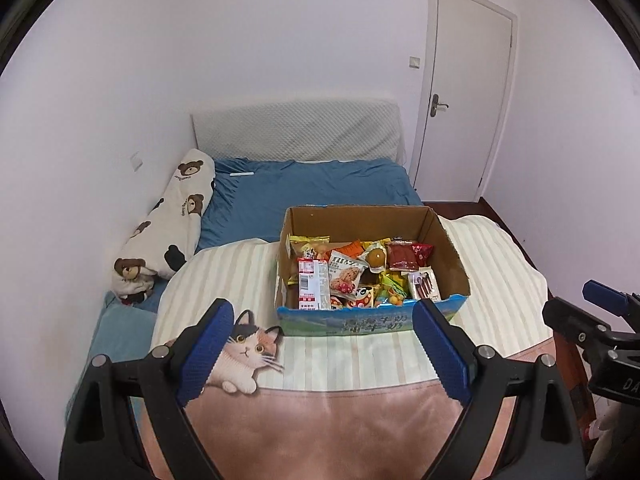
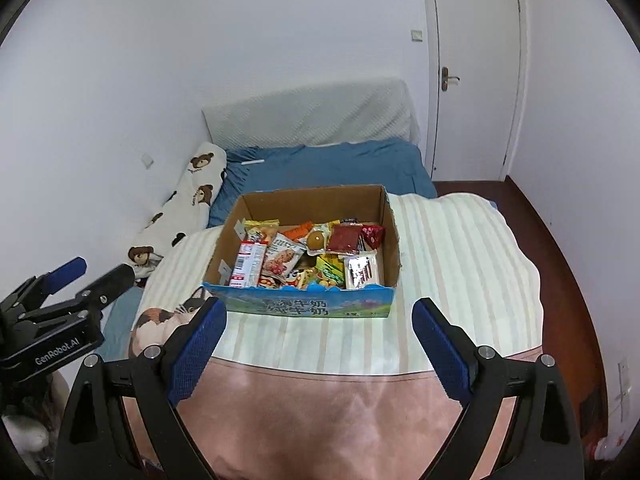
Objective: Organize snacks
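An open cardboard box [image 1: 362, 323] [image 2: 304, 306] with a blue printed front stands on a striped blanket on the bed. It holds several snack packets [image 1: 348, 274] [image 2: 304, 258], red, yellow, orange and white. My left gripper [image 1: 324, 320] hangs open in front of the box, short of it, with nothing between its blue pads. My right gripper [image 2: 320, 320] is likewise open and empty before the box. The right gripper also shows at the right edge of the left wrist view [image 1: 600, 312], and the left gripper at the left edge of the right wrist view [image 2: 68, 276].
The blanket [image 1: 492, 272] has a cat print [image 1: 244, 348] at its front left and a pink band nearest me. A bear-print bolster [image 1: 168, 224] lies along the left wall, a blue sheet [image 1: 312, 188] and grey headboard cushion [image 1: 296, 132] behind. A white door [image 1: 464, 92] stands at the back right.
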A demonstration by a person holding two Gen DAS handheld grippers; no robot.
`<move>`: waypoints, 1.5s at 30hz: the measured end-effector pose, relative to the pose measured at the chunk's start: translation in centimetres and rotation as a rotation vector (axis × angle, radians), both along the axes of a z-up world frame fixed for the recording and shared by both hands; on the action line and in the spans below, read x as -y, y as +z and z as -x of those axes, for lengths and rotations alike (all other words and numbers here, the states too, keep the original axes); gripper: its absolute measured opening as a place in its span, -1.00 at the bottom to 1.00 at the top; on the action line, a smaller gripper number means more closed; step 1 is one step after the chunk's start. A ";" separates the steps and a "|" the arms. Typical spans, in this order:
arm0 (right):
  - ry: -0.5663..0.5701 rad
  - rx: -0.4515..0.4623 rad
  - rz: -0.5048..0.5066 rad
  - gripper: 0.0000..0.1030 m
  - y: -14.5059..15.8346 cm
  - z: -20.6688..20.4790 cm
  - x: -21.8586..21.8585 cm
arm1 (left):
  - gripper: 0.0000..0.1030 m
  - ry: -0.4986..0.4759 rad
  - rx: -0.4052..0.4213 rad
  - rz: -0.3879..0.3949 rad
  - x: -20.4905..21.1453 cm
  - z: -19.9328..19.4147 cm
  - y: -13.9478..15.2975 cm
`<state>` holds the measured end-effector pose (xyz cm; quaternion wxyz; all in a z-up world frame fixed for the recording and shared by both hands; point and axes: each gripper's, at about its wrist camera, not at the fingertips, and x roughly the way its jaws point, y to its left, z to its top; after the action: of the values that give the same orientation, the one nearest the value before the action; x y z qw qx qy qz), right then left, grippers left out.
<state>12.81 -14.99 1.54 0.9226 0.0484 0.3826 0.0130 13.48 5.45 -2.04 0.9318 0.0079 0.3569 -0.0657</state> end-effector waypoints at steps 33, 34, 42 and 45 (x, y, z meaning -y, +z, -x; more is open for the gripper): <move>-0.089 0.063 0.049 0.98 -2.0 -3.7 1.6 | 1.00 0.062 0.061 -0.048 1.6 -3.8 -2.2; -0.091 0.062 0.053 0.98 -2.2 -4.1 1.6 | 1.00 0.060 0.058 -0.047 1.7 -4.2 -2.4; -0.105 0.057 0.085 0.98 -3.0 -6.5 1.6 | 1.00 0.058 0.040 -0.054 2.4 -5.7 -3.5; -0.111 0.057 0.090 0.98 -3.2 -6.9 1.7 | 1.00 0.059 0.038 -0.058 2.5 -5.8 -3.7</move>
<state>19.70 -16.66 -1.70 0.9336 0.0278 0.3531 -0.0540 19.27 2.96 -5.74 0.9393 0.0257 0.3410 -0.0278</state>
